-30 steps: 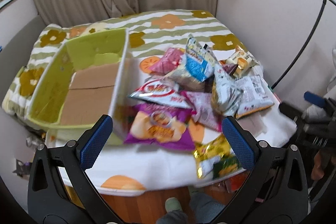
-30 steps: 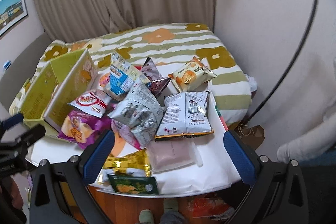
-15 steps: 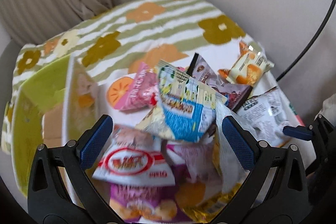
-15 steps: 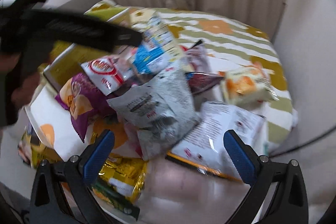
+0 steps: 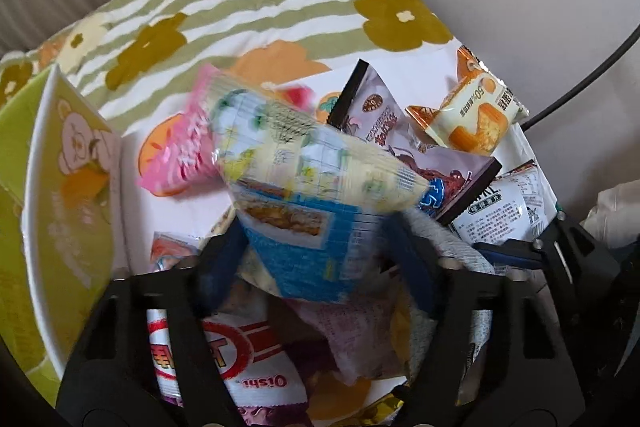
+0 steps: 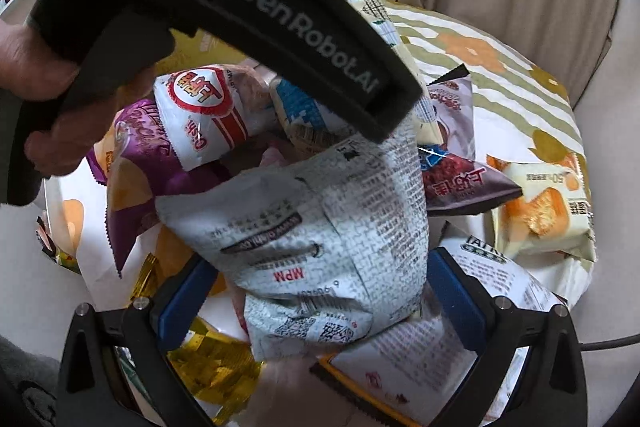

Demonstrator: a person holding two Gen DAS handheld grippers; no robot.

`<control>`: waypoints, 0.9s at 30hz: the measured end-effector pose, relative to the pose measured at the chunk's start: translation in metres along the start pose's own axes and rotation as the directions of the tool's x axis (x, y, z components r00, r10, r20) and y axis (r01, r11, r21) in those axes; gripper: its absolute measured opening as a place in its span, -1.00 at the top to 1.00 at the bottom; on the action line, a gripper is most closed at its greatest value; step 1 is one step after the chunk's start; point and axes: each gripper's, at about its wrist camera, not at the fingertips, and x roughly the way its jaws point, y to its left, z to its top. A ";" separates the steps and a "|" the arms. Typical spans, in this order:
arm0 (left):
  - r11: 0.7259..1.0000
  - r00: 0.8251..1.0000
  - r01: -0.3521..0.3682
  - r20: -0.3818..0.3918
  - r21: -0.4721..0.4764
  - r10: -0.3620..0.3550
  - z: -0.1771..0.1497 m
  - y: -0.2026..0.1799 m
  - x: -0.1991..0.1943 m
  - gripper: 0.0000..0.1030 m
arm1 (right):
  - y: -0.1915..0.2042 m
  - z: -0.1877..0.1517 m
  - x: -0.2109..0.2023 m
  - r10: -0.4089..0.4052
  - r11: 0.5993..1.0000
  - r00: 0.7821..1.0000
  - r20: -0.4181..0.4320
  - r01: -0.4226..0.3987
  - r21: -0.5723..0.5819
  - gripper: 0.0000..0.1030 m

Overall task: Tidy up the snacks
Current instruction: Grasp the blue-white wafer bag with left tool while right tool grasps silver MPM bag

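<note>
Left gripper (image 5: pixel 316 259) has just been closing, its jaws clamped on the blurred blue-and-yellow snack bag (image 5: pixel 304 195) at twelve o'clock of the snack pile. At three o'clock, the right gripper (image 6: pixel 320 295) straddles the grey printed bag (image 6: pixel 320 227), pads apart, contact unclear.

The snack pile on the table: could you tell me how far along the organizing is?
Nothing looks sorted yet: what shows of the green box holds no snack. In hand: the left gripper has just been closing on the blue-and-yellow bag; the right gripper straddles the grey printed bag, jaws apparently still open. Left: the Oishi bag, purple bag and orange-and-cream packet still lie loose.
</note>
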 end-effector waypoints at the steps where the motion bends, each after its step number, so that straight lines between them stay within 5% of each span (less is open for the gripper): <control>1: 1.000 1.000 -0.003 0.000 0.001 0.003 0.000 0.000 0.001 -0.18 | -0.001 0.001 0.002 0.009 1.000 1.000 -0.001 -0.009 0.000 -0.99; 10: 1.000 1.000 0.000 0.004 -0.017 0.000 -0.002 0.004 -0.004 0.05 | -0.016 0.007 0.011 0.052 0.999 0.999 -0.011 -0.052 0.011 -0.99; 13: 1.000 1.000 -0.002 0.012 -0.024 0.002 -0.004 0.005 -0.009 0.09 | -0.023 0.006 0.013 0.056 0.998 0.998 -0.011 -0.056 0.019 -0.56; 18: 0.999 1.000 -0.002 0.027 -0.040 0.003 -0.006 0.006 -0.019 0.19 | -0.030 0.008 0.011 0.069 0.997 0.998 0.003 -0.069 0.026 -0.27; 27: 0.997 0.997 0.011 0.083 -0.083 -0.004 -0.010 0.010 -0.056 0.21 | -0.039 0.016 -0.006 0.086 0.994 0.995 0.052 -0.089 0.067 -0.20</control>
